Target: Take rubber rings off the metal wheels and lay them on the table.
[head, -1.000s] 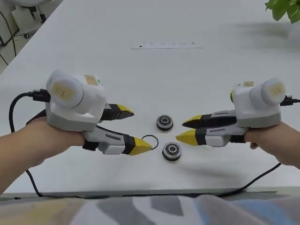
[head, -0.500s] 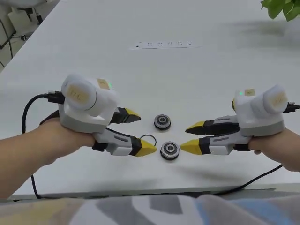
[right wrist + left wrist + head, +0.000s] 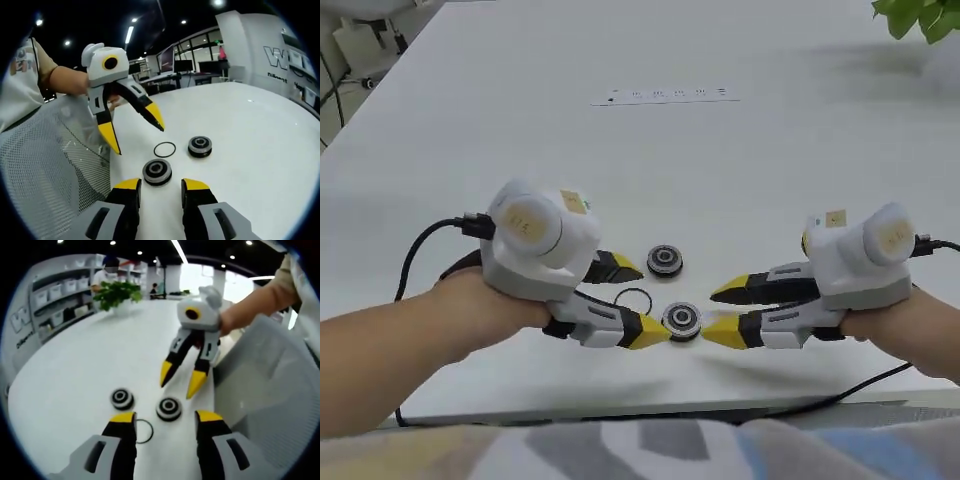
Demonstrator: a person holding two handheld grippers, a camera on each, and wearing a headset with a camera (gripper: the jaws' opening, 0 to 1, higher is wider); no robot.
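Note:
Two metal wheels with dark outer bands lie flat on the white table [image 3: 770, 170]: a far wheel [image 3: 665, 260] and a near wheel [image 3: 681, 320]. A loose black rubber ring [image 3: 635, 300] lies just left of them. My left gripper [image 3: 640, 300] is open, its jaws straddling the ring, the lower tip almost at the near wheel. My right gripper [image 3: 713, 313] is open and faces it, its lower tip close to the same wheel. In the left gripper view the near wheel [image 3: 168, 409] sits between my open jaws, with the ring [image 3: 142, 431] beside it. The right gripper view has that wheel [image 3: 157, 171] just ahead.
The table's front edge [image 3: 650, 408] runs close under both grippers. Black cables [image 3: 420, 250] trail from each gripper. A flat white strip [image 3: 665, 95] lies far back, and a plant [image 3: 920, 15] stands at the back right. A mesh chair [image 3: 55, 160] stands beside the table.
Both grippers have closed in on the near wheel from either side, and their lower tips now nearly meet at it. The wheels and the ring have stayed put.

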